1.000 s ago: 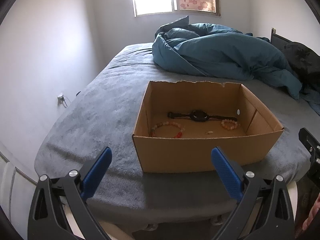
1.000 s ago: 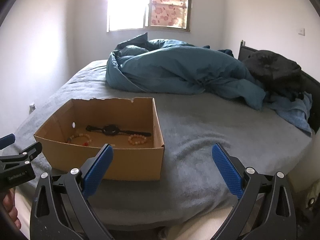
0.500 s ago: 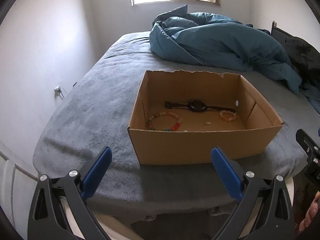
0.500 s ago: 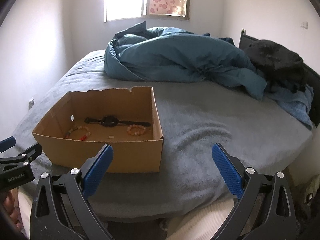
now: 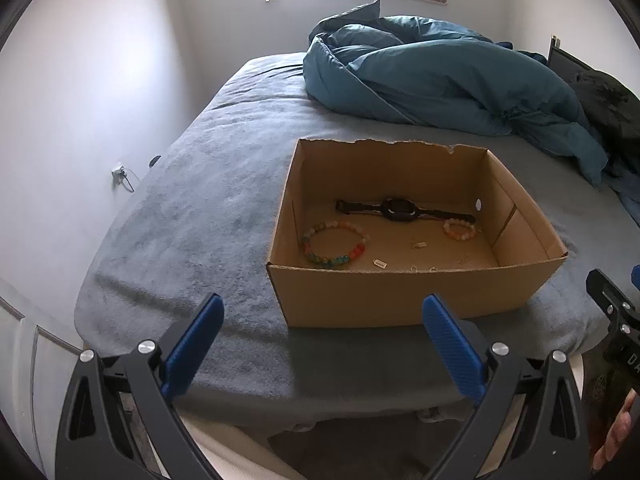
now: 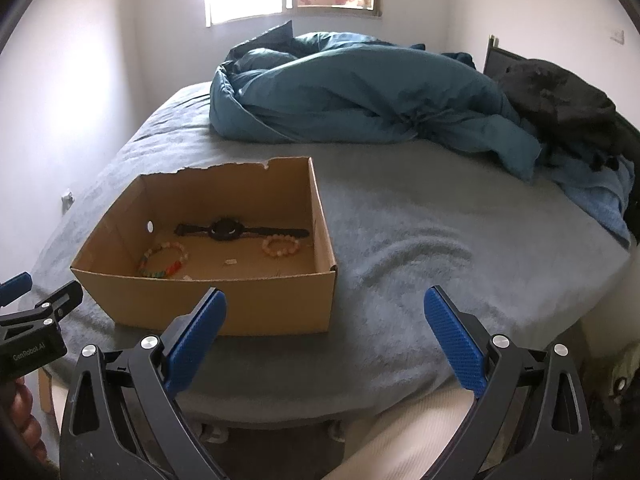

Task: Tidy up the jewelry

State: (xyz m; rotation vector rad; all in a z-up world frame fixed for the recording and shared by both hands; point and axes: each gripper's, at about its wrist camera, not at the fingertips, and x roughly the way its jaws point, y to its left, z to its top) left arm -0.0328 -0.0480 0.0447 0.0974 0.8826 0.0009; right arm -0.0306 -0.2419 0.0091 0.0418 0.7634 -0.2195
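**Jewelry in box on bed, both claws spread and empty**

Jewelry lying on the floor of an open box [image 5: 400, 300] on a grey bed [image 5: 208, 216]: black watch [image 5: 398, 210] along the back, rainbow bracelet [image 5: 334, 245] front left, peach bracelet [image 5: 460, 230] right, tiny pieces near the front wall. Left claw [image 5: 320, 344] and right claw [image 6: 324, 336] short of the box, nothing gripped. Likely approach step; next, reaching over the front wall.
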